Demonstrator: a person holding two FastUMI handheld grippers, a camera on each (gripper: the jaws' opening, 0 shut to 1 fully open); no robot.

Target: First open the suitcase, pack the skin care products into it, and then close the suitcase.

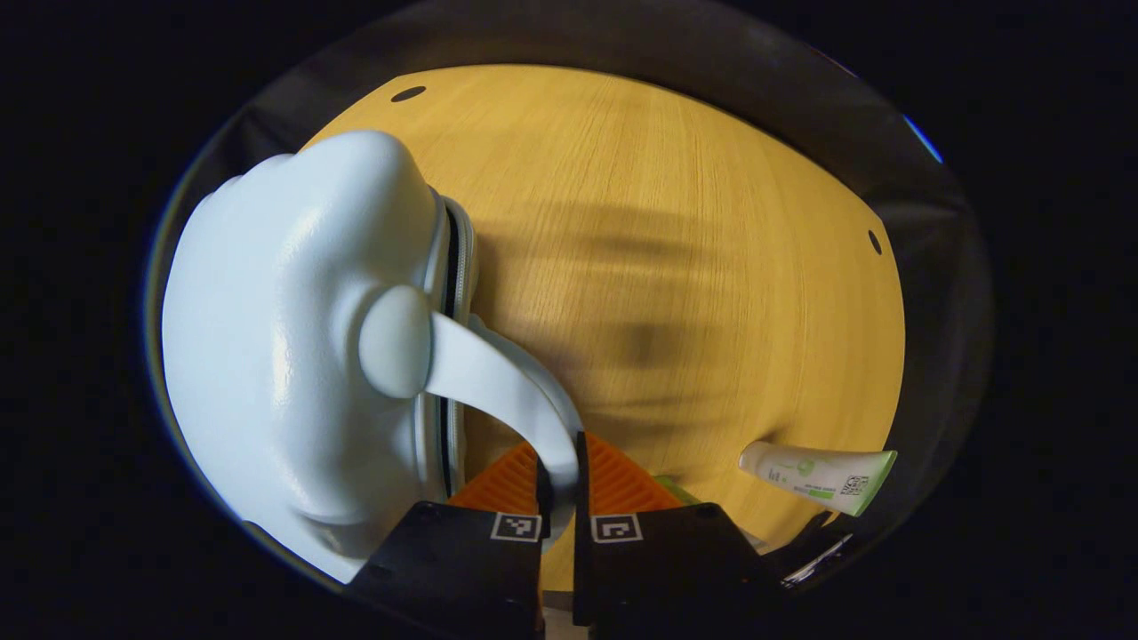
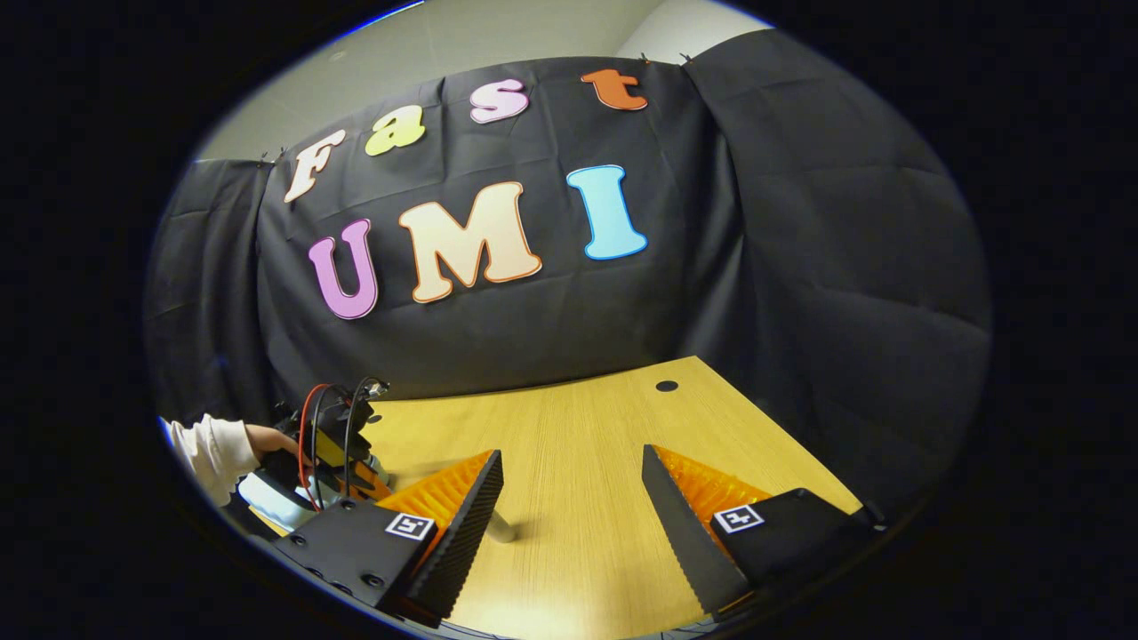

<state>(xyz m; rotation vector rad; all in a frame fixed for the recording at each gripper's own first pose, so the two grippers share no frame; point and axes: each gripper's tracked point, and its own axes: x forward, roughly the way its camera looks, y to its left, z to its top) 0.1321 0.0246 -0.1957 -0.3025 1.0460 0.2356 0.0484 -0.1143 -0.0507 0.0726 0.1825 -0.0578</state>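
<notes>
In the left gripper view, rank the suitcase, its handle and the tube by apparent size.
1. suitcase, largest, though nearest the camera.
2. handle, held between the left gripper fingers.
3. tube, smallest, lying farther off on the table.

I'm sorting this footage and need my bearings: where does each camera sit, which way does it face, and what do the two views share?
Left gripper view: rides on the left gripper, facing down at the table; its fingers pinch the handle of the closed white suitcase, a tube to the right.
Right gripper view: rides on the right gripper, facing level across the table toward the booth wall, fingers spread; a sleeve appears at left.
Shared: the wooden table and left gripper.
</notes>
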